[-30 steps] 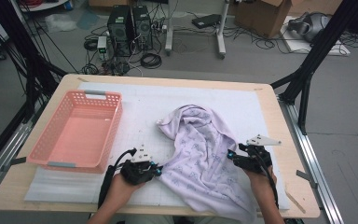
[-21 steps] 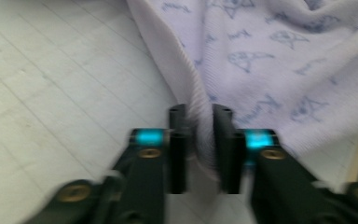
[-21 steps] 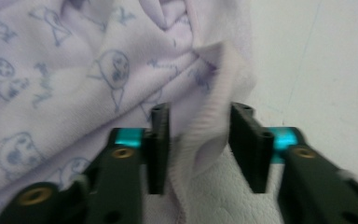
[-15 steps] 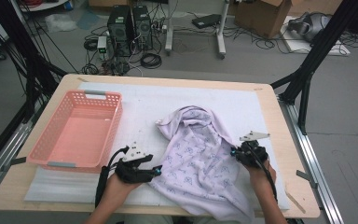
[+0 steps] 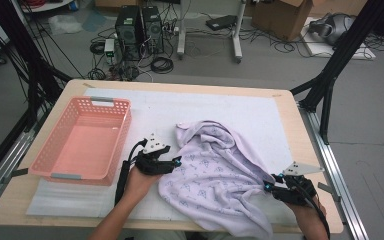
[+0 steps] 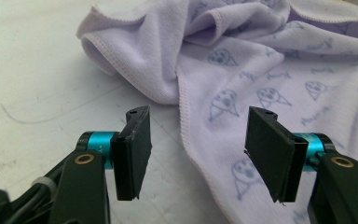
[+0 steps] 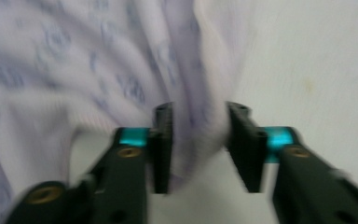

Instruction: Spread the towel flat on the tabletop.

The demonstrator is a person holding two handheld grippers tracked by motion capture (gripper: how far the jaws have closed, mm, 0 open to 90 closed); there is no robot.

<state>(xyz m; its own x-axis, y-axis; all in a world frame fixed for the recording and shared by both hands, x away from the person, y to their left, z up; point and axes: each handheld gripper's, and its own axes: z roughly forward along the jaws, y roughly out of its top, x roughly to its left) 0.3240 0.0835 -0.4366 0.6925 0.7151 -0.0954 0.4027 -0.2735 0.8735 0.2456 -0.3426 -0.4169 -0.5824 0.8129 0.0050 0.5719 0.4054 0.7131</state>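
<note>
Since the earlier frames, both hands have drifted apart: the left gripper has slid up to the towel's left hem, and the right gripper has pulled out toward the lower right of the frame, so the lilac towel now lies more spread than bunched.

That towel sits at the centre of the high view on the white mat covering the surface, its near edge spilling over the front. It looks placed for flattening or folding, with each hand working an opposite side.

In the left gripper view, the jaws stand wide apart with the stitched hem of the towel running between them, not yet pinched; they appear lined up to take that edge. In the right gripper view, which is blurred, the right gripper has its jaws narrowed around a fold of the towel, seemingly gripping it, probably to hold that side taut.

At the left of the high view rests the pink basket, with nothing in it, likely the towel's destination.

No brand or label can be read; the towel carries only a print of small faces and fish-bone shapes.
</note>
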